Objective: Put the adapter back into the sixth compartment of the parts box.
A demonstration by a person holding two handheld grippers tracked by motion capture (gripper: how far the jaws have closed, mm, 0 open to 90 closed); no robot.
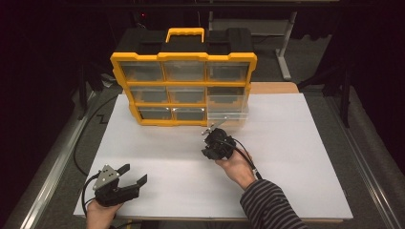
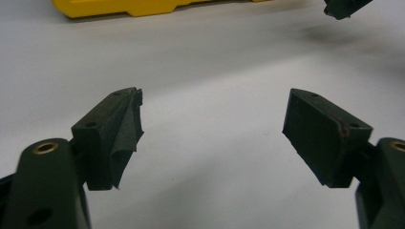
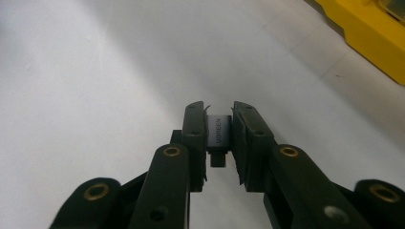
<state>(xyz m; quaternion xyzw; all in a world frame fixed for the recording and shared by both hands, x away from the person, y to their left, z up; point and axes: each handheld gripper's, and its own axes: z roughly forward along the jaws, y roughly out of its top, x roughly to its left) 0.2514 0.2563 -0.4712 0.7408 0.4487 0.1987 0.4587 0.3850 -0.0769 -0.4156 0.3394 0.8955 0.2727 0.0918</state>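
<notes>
Pinching small dark boxy adapter: right gripper; left gripper spread wide, nothing held, over matte white table

White table top, matte, rectangular, sits on a frame with metal rails along both sides. A strip of bare wood shows past the white sheet at the far right edge. Yellow-and-black drawer organizer stands upright on the far-left part of the surface, base on the white top, handle up. One clear drawer at its lower right is pulled out over the table. Same yellow base is visible at the top of the left gripper view and the upper right corner of the right gripper view, resting flat on the surface.
</notes>
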